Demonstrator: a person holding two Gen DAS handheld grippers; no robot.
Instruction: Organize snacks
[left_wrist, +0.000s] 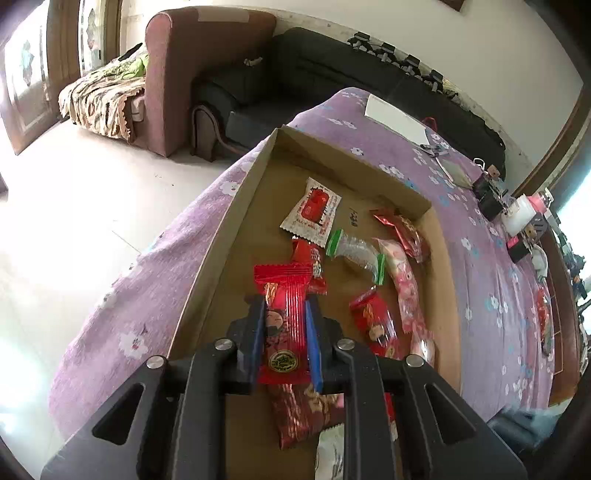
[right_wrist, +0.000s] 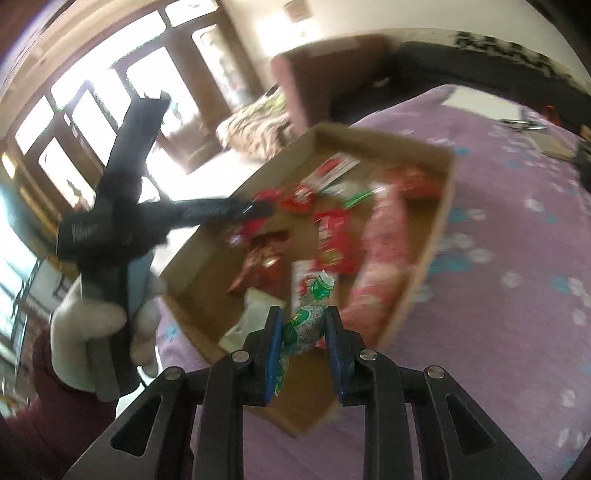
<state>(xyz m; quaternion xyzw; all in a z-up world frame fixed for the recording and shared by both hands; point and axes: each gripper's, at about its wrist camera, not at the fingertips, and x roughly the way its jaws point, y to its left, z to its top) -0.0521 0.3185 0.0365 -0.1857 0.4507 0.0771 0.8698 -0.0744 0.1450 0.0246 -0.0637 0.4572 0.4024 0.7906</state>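
- Living-room vibes going on: a purple flowered cloth (left_wrist: 480, 266) is covering the counter, with a brown armchair (left_wrist: 184, 74) and a dark sofa (left_wrist: 332, 74) sitting beyond its far edge.
- Sitting on that cloth is a shallow cardboard tray (left_wrist: 236, 206), its far corner reaching toward the counter's far-left edge. It's clearly acting as the collection spot, since wrapped snacks are lying loose all over its floor.
- Left tongs (left_wrist: 286, 328) are clenching a red snack packet (left_wrist: 284, 314) by its long sides, hanging it over the tray's near end. Gripping it across the middle is probably keeping the crinkly wrapper from flopping or slipping.
- Right tongs (right_wrist: 303, 332) are squeezing a green-and-clear wrapped candy (right_wrist: 306, 317), hovering over the tray's near corner. That view is blurry, so I'm not calling the exact pinch point.
- In the right view a gloved hand (right_wrist: 99, 332) is holding the other tool beside the tray's left edge.
- Already lying in the tray: a white-and-red packet (left_wrist: 312, 212) toward the far end, a long pink packet (left_wrist: 404, 284) along the right wall, and a clear candy with green ends (left_wrist: 356, 254) between them.
- My guess is both pieces are getting dropped in next, and the near end is looking crowded.
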